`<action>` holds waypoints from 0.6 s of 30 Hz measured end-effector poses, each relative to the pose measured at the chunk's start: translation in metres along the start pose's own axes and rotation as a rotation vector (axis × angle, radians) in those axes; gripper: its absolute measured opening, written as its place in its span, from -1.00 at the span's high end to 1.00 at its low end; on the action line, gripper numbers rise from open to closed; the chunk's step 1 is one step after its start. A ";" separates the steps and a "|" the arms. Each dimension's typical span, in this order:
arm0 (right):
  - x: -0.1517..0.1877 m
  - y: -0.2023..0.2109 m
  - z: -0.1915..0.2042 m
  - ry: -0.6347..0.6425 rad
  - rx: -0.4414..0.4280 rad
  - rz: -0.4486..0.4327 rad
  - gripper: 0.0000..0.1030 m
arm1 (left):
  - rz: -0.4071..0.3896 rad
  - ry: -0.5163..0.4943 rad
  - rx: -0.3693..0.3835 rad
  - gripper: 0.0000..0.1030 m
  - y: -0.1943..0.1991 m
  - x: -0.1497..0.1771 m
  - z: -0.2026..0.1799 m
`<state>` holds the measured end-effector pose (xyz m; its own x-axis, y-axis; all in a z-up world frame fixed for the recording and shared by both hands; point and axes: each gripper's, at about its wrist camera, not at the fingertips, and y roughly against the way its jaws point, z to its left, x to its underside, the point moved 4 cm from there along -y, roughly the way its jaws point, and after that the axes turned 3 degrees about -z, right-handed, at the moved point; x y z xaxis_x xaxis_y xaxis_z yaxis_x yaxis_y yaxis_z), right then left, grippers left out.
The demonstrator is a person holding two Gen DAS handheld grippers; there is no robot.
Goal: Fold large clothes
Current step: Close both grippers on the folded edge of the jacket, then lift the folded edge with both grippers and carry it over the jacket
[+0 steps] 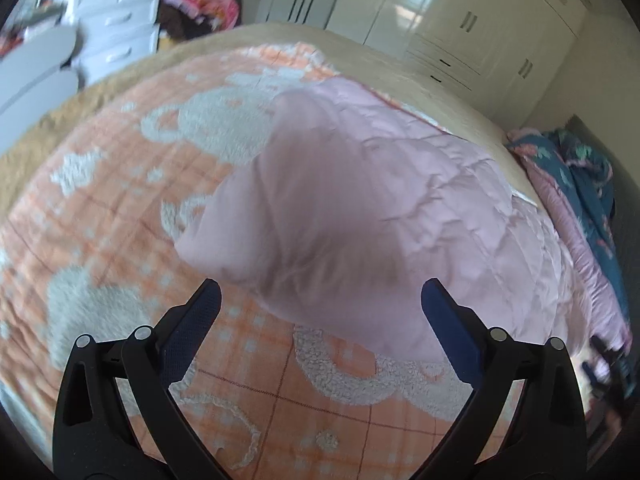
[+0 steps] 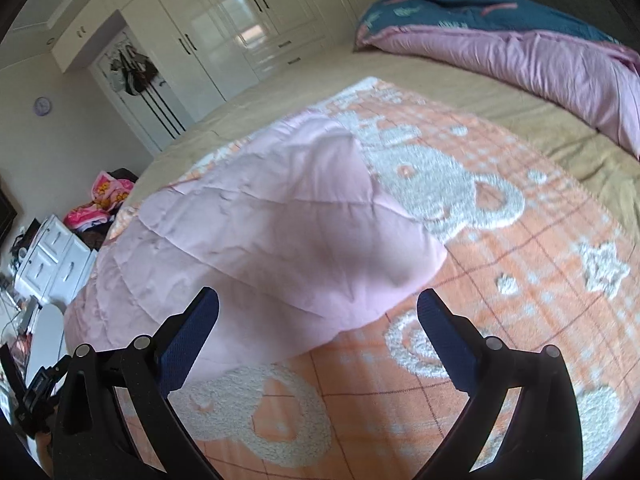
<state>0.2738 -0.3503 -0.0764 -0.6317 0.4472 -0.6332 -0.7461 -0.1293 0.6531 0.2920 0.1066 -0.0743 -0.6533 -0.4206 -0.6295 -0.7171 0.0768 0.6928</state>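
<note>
A pale pink quilted garment [image 1: 360, 208] lies bunched on an orange blanket [image 1: 120, 200] with white fleecy patterns, spread over the bed. In the left wrist view a rounded fold of the garment bulges toward my left gripper [image 1: 320, 296], which hangs open just in front of it with nothing between its fingers. In the right wrist view the same pink garment [image 2: 260, 232] lies ahead and to the left on the orange blanket [image 2: 520, 280]. My right gripper [image 2: 318, 300] is open just short of the garment's near edge, holding nothing.
A beige bed sheet [image 2: 440, 80] lies under the blanket. A teal and pink duvet [image 2: 500, 28] is heaped at the bed's far side. White wardrobes [image 2: 224, 32] line the wall. A white drawer unit [image 1: 116, 20] and a pink pile [image 1: 200, 0] stand beside the bed.
</note>
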 end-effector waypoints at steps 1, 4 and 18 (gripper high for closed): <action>0.002 -0.004 -0.003 -0.008 0.002 0.011 -0.92 | 0.024 0.051 0.029 -0.82 -0.006 0.001 0.008; 0.008 -0.015 -0.011 -0.042 0.010 0.042 -0.92 | 0.056 0.140 0.096 -0.82 -0.016 0.004 0.020; 0.005 -0.045 -0.022 -0.152 -0.047 0.093 -0.92 | 0.108 0.363 0.233 -0.82 -0.048 0.006 0.030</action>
<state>0.2997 -0.3617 -0.1179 -0.6619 0.5594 -0.4990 -0.6976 -0.2160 0.6831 0.3158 0.1272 -0.1217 -0.6298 -0.6859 -0.3646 -0.7121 0.3222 0.6238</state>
